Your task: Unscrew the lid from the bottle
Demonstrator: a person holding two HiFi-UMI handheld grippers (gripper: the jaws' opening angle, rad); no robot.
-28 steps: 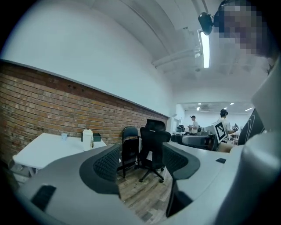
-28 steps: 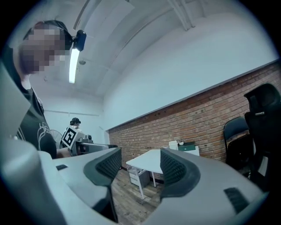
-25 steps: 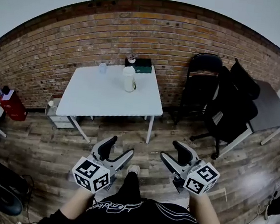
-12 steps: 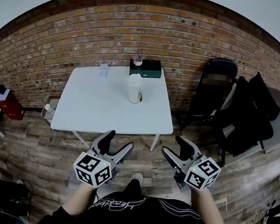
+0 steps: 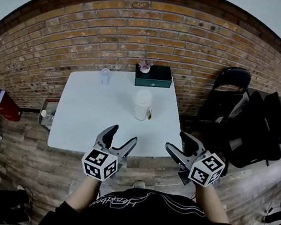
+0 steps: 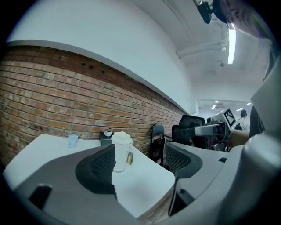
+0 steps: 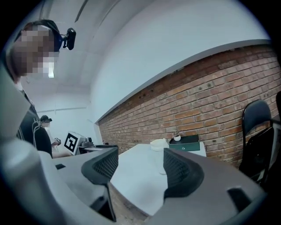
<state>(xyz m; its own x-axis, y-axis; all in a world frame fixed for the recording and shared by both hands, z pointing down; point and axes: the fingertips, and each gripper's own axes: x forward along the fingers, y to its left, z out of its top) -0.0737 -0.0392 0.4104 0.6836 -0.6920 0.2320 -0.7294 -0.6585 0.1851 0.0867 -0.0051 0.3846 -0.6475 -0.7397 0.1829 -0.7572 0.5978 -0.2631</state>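
Observation:
A white bottle (image 5: pixel 143 105) with its lid (image 5: pixel 143 95) on stands upright on the white table (image 5: pixel 90 119), right of the middle. It shows in the left gripper view as the bottle (image 6: pixel 121 151) beyond the jaws, and in the right gripper view as the bottle (image 7: pixel 160 151), partly hidden by a jaw. My left gripper (image 5: pixel 119 138) hovers over the table's near edge, jaws opening, nothing between them. My right gripper (image 5: pixel 179 142) hangs near the table's front right corner, jaws also opening and empty. Both are well short of the bottle.
A dark green box (image 5: pixel 153 76) with a small pink-and-white object (image 5: pixel 145 67) on it sits at the table's back edge, and a clear cup (image 5: pixel 105 76) stands at the back left. Black chairs (image 5: pixel 240 115) stand right of the table. A brick wall (image 5: pixel 89 34) lies behind.
The person has walked up to the table: it and the bottle now look larger and nearer, and both grippers reach the table's front edge. Both jaws look a little wider apart.

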